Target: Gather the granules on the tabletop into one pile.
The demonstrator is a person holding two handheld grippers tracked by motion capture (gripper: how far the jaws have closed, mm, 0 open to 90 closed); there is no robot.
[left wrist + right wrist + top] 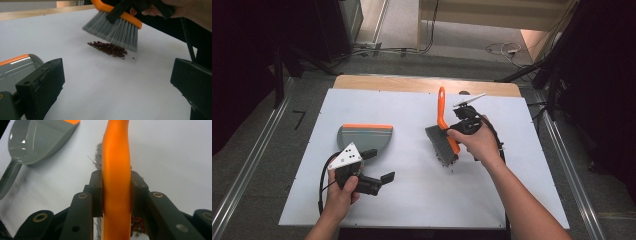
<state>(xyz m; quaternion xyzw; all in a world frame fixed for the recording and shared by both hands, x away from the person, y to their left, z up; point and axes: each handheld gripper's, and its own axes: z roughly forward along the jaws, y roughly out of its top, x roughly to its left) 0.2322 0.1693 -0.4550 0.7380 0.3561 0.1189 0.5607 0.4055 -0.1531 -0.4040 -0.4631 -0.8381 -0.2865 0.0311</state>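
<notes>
Right claw [455, 131] is clamped on the orange handle of the brush [443, 131], its two jaws pressing the handle's sides low down, just above the bristle head, with the rest of the handle rising past the jaws. Below that claw, the grey bristles hang over a small heap of dark beans [108, 49] on the white table [412, 200], the tips just above or barely brushing the pile; which, I cannot tell. Left claw [379, 167] stands wide with nothing between its jaws, and the grey dustpan [364, 137] lies flat just beyond it, its stem near that claw's left jaw and its orange edge on the far side. By my judgement the brush is light, with a stiff, smooth plastic handle that could twist in the jaws if the bristles drag hard, so the low hold close to the head looks sound. The bristles are soft and will splay under pressure. The beans are small, hard and apt to roll or scatter. The dustpan looks light and rigid, and prone to slide; its narrow stem is the natural place to take it.
</notes>
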